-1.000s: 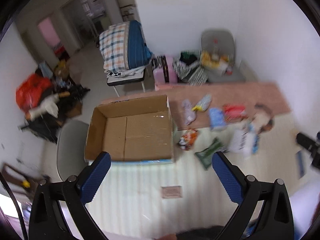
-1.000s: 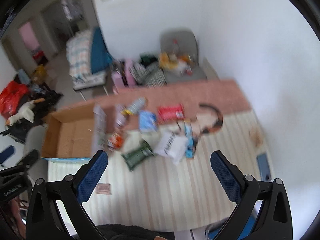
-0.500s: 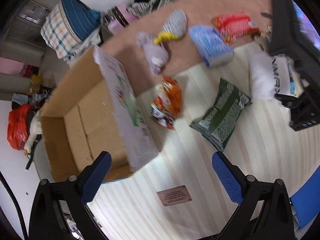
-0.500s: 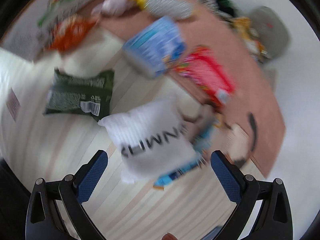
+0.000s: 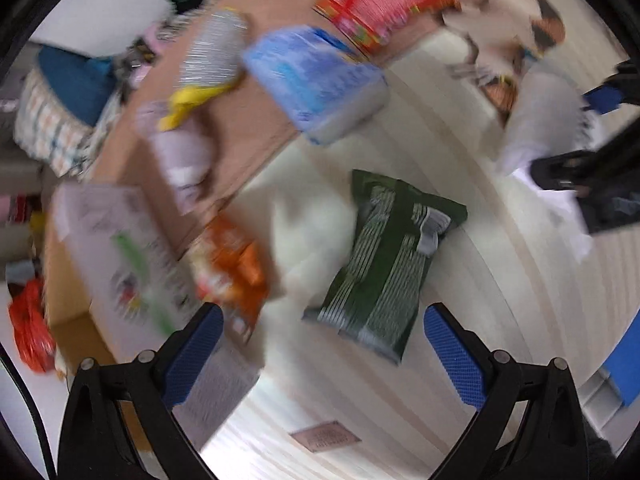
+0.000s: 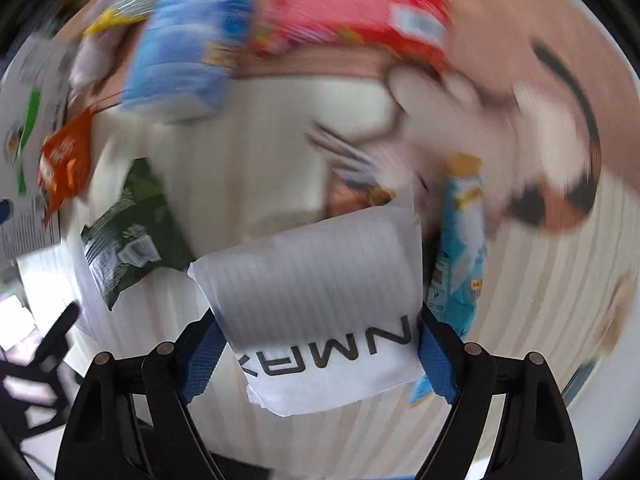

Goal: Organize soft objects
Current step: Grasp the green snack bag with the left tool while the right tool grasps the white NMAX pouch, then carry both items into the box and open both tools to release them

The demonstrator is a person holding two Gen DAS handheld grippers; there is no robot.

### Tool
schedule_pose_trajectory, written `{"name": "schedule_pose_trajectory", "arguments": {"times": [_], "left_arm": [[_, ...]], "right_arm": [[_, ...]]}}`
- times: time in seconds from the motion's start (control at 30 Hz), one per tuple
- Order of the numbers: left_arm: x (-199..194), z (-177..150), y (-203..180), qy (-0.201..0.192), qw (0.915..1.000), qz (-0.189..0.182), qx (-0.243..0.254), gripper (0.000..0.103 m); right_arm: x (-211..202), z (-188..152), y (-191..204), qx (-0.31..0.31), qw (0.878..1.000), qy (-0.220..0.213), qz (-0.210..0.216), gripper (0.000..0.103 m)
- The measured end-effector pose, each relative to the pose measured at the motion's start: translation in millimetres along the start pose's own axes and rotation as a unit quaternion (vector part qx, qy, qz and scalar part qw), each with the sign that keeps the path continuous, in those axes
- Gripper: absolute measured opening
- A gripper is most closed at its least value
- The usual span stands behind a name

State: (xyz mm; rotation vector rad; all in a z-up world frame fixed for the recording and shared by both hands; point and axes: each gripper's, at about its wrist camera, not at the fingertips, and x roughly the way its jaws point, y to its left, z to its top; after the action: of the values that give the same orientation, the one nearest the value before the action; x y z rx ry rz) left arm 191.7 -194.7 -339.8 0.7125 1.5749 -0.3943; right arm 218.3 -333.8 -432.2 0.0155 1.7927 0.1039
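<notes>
While both views are smeared by motion, the lines below keep to what can be read from them

Left wrist view, claw: the left gripper [image 5: 320, 354] is spread wide with nothing between its blue pads, hovering above the striped cloth

Left wrist view, nearest soft thing: a green snack bag [image 5: 386, 258] lies flat just ahead of the fingers, with an orange snack bag [image 5: 230, 268] to its left beside the flap of the cardboard box [image 5: 120, 256]

Left wrist view, risk: coming down at speed, a fingertip could land on the green bag rather than beside it and shove it away (a crinkly pack slides easily on cloth)

Right wrist view, claw: the right gripper [image 6: 320, 354] straddles a white foam pouch [image 6: 320, 300] printed with black letters; the pads sit at its two edges, but whether they are squeezing it yet I cannot tell

Right wrist view, neighbours: a light blue packet [image 6: 458, 264] lies touching the pouch's right side, very near the right finger

Right wrist view, risk: closing now may pinch the blue packet along with the pouch, or the soft foam may buckle and slip out on lifting
</notes>
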Motion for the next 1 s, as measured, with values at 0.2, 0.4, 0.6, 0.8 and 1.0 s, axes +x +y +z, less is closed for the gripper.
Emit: {"name": "schedule_pose_trajectory", "arguments": {"times": [0.2,0.4,0.6,0.8,1.0], "left_arm": [[46.9,24.9,-8.4,0.055,0.9971,-0.050,0.015,0.075],[56.5,18.9,11.3,0.082,0.9833,-0.122,-0.107,0.047],[74.9,5.6,32.9,0.095,0.9549,-0.190,-0.208,0.059],[71.8,12.3,20.7,0.076,0.9721,-0.144,-0.169,0.048],[49.0,5.6,35.9,0.033,0.9661,-0.143,-0.213,0.033]], "right_arm": [[17.3,2.9,-22.8,0.023,1.000,0.001,0.019,0.089],[-2.6,13.9,-30.5,0.047,0.999,0.011,0.022,0.089],[-5.0,8.9,-34.6,0.050,0.999,0.001,0.009,0.092],[7.1,-5.1,-29.9,0.055,0.998,-0.004,-0.006,0.090],[-3.2,-32.8,-17.5,0.077,0.996,-0.038,-0.019,0.072]]}}
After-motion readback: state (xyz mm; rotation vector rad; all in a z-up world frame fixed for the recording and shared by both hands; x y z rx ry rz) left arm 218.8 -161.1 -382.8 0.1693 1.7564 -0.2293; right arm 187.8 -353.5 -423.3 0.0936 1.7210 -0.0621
